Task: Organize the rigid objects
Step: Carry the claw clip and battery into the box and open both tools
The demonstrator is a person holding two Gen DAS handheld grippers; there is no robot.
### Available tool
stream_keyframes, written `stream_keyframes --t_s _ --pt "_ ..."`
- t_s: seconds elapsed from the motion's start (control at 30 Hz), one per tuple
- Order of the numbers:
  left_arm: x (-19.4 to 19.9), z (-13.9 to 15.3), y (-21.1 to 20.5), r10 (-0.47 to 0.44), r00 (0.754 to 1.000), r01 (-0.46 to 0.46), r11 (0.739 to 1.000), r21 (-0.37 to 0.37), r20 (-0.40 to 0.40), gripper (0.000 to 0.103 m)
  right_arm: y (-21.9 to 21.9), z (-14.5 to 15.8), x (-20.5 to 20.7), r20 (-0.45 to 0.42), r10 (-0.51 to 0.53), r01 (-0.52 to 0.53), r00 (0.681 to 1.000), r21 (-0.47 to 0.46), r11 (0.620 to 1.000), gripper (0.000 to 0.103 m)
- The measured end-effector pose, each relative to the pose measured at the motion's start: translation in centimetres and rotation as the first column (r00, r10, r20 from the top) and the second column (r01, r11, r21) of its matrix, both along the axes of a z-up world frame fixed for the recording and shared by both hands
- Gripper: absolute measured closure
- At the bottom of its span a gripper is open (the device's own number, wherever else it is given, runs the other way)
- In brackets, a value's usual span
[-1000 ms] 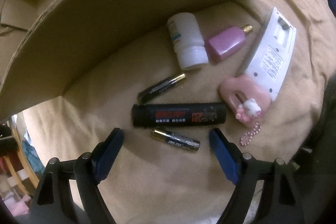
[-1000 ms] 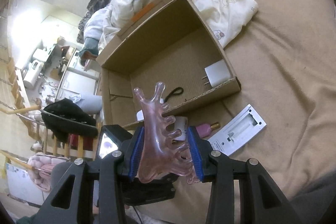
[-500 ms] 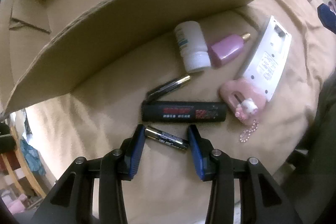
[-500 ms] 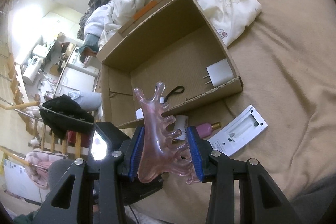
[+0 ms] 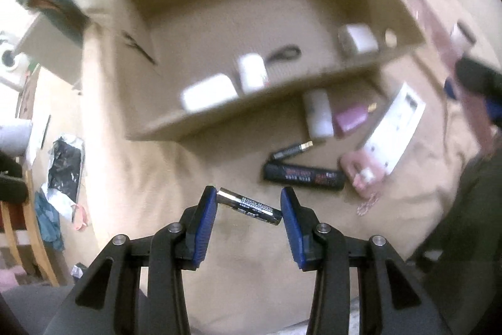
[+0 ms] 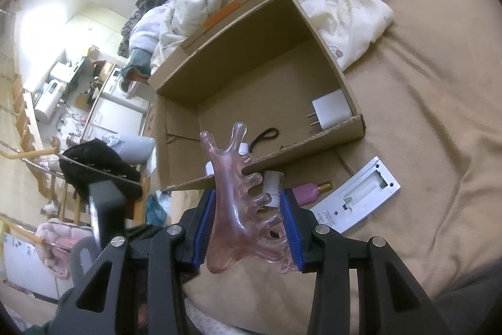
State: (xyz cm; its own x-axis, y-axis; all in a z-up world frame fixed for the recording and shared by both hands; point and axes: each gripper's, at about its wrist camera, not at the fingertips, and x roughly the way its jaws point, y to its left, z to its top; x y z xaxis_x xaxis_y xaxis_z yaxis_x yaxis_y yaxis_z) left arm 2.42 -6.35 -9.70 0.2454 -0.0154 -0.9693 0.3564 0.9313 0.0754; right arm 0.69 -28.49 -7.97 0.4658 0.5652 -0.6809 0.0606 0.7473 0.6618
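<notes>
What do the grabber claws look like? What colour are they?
Both look alike. The left gripper and the right gripper each have two chunky black plastic arms with cut-out holes and round silver screws. The fingers have ribbed blue pads on their inner faces. No cables or sleeves show.

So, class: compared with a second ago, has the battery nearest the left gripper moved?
Yes. The battery, now clamped in the left gripper, has left the blanket, lifted away from the black marker still lying there.
</notes>
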Motion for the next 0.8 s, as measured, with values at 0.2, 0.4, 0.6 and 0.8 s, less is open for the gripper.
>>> stream_keyframes --t_s 0.2,0.4,0.6,0.8 --pt "1.5 4.4 0.7 0.051 0.994 -0.046 0.998 -0.047 0.101 0.065 -0.2 0.9 0.6 0.018 -0.001 0.000 1.000 0.007 1.000 0.060" --pt "3.7 8.4 1.5 0.062 0.976 -0.051 0.997 -0.055 0.210 0.065 -0.2 1.8 2.1 0.038 0.009 -0.007 0.999 -0.047 0.999 0.060" --pt "5.5 8.0 1.0 0.060 0.975 -0.047 0.997 -0.068 0.213 0.065 -0.2 1.9 4.3 0.042 0.011 -0.008 0.999 -0.073 0.997 0.060" --pt "8.0 6.7 -0.5 0.027 0.977 -0.018 0.999 -0.042 0.213 0.065 0.3 0.9 7.1 0.031 0.021 -0.017 0.999 -0.148 0.989 0.060"
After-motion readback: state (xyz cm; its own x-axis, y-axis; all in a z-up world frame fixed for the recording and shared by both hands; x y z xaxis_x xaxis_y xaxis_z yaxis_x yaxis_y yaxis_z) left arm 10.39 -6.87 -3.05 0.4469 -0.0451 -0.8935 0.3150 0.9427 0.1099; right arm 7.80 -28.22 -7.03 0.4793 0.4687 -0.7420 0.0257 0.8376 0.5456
